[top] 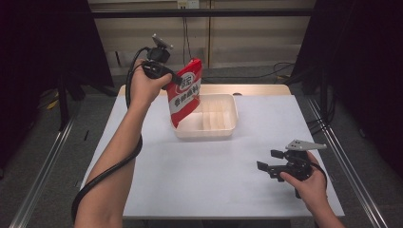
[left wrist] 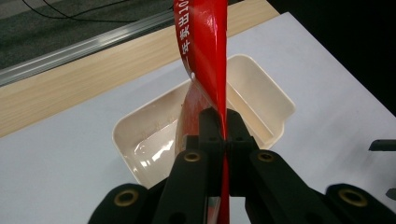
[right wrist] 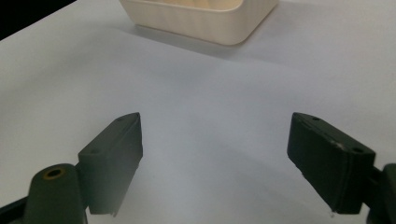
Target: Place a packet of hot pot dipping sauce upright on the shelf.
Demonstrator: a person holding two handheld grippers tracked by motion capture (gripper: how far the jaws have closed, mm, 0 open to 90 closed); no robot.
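A red and white pouch (top: 185, 92) with printed characters hangs in the air, its lower end inside the left side of a cream tray (top: 228, 130). My left gripper (top: 177, 79) is shut on the pouch's edge, up over the tray's left end. In the left gripper view the black jaws pinch the red pouch (left wrist: 205, 60) edge-on above the cream tray (left wrist: 275, 100). My right gripper (top: 267, 160) rests low on the table at the front right, open and holding nothing. The right gripper view has its wide-apart jaws (right wrist: 215, 161) over bare table, the tray (right wrist: 205, 25) ahead.
The white table (top: 204, 180) has a wooden strip (top: 256, 89) along its far edge. The tray has dividers (top: 211, 118) inside. Black curtains stand at both sides, metal rails (top: 43, 166) run along the floor, and cables (top: 280, 69) lie behind the table.
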